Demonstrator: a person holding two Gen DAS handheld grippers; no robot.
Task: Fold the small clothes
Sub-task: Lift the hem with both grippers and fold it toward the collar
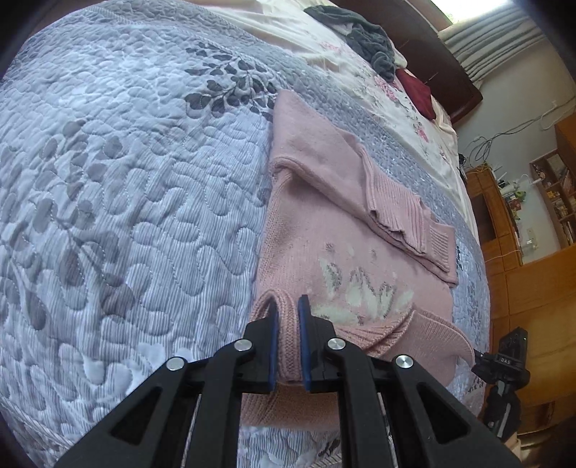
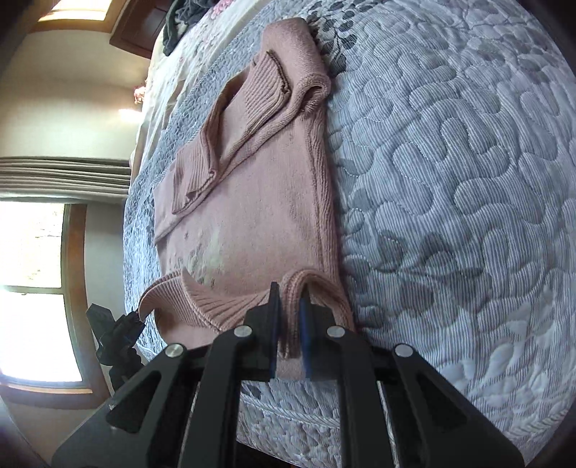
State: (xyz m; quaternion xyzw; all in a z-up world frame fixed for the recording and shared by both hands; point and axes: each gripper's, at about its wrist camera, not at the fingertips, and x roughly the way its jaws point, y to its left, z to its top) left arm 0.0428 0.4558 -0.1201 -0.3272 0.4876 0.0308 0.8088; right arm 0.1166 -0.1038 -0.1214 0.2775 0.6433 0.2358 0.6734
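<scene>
A pink knit sweater (image 1: pixel 316 230) lies on the quilted grey bedspread (image 1: pixel 126 180), its sleeves folded across the body and a white pattern showing near its near end. My left gripper (image 1: pixel 288 306) is shut on a bunched fold of the sweater's near edge, lifted slightly off the bed. From the right wrist, the same sweater (image 2: pixel 259 187) stretches away from me, and my right gripper (image 2: pixel 289 291) is shut on the other near corner of its ribbed edge. The opposite gripper (image 1: pixel 504 360) shows at the lower right of the left wrist view, and that far gripper (image 2: pixel 118 331) also appears at the lower left of the right wrist view.
A dark grey garment (image 1: pixel 363 32) and a dark red one (image 1: pixel 417 90) lie on the floral sheet (image 1: pixel 388 97) near the dark headboard (image 1: pixel 450 72). Wooden shelves (image 1: pixel 540 201) stand beyond the bed. A window (image 2: pixel 32 288) is at the left in the right wrist view.
</scene>
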